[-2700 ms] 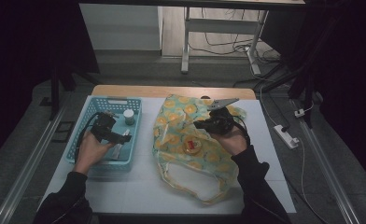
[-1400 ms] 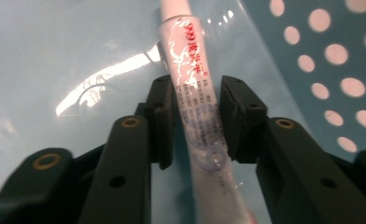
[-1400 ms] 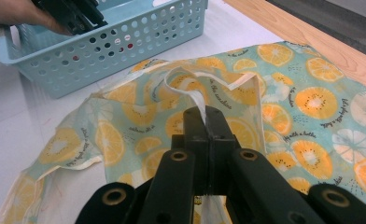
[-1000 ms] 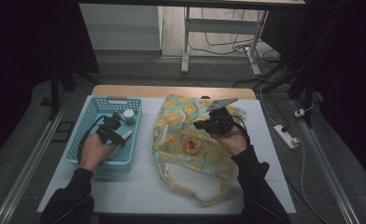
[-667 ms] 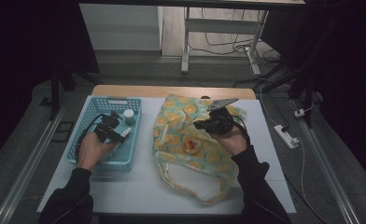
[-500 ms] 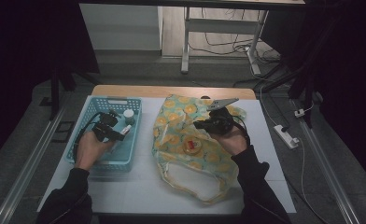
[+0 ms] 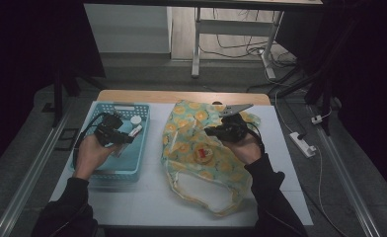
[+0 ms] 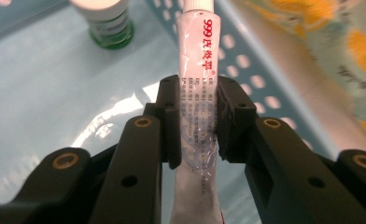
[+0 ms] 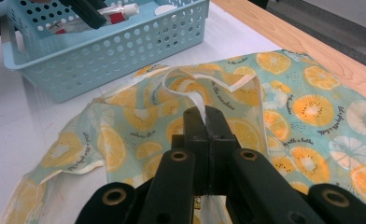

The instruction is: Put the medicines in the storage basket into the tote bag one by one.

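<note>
Bottle (image 8: 107, 21) in blue basket (image 7: 132, 163)

Red "999" followed by red Chinese characters, printed lengthwise on the white tube (image 8: 197, 93); below it, rows of small grey print and a faint round mark, too fine to read. Dark cursive lettering curved beside the orange slices on the fruit-print bag (image 9: 284, 116) lying on the tabletop: one line roughly "with a bottle", another roughly "the mimosas", both too small and bent to be sure of. Green bottle (image 8: 107, 21) in the blue basket (image 8: 41, 93): label not legible.
</note>
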The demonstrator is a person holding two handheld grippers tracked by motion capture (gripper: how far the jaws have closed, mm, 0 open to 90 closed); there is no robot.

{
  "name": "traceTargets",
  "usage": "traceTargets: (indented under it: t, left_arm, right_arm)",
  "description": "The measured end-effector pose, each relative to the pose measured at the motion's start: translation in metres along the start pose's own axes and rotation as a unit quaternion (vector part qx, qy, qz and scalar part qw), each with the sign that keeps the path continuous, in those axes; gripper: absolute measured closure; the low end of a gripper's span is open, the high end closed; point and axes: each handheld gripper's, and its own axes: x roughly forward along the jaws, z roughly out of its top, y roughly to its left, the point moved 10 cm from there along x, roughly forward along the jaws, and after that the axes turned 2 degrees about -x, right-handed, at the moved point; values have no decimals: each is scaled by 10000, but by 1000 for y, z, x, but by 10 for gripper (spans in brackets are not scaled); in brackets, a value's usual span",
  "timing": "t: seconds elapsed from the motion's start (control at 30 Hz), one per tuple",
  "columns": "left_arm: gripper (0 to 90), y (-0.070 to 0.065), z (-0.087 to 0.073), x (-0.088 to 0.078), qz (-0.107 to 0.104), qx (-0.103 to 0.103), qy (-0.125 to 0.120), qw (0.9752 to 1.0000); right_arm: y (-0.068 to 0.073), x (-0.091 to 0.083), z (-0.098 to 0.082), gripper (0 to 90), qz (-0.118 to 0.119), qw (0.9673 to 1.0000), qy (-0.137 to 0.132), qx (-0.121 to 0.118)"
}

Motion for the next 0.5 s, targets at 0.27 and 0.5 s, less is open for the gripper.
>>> traceTargets:
  t: [0.27, 0.5]
  left_arm:
    - [725, -25, 10, -11, -208, 259, -245, 9991]
    - [725, -53, 14, -15, -461, 540, -356, 9968]
  right_arm:
    - [0, -1, 1, 892, -14, 10000, -44, -8]
    - [0, -1, 1, 892, -21, 10000, -47, -8]
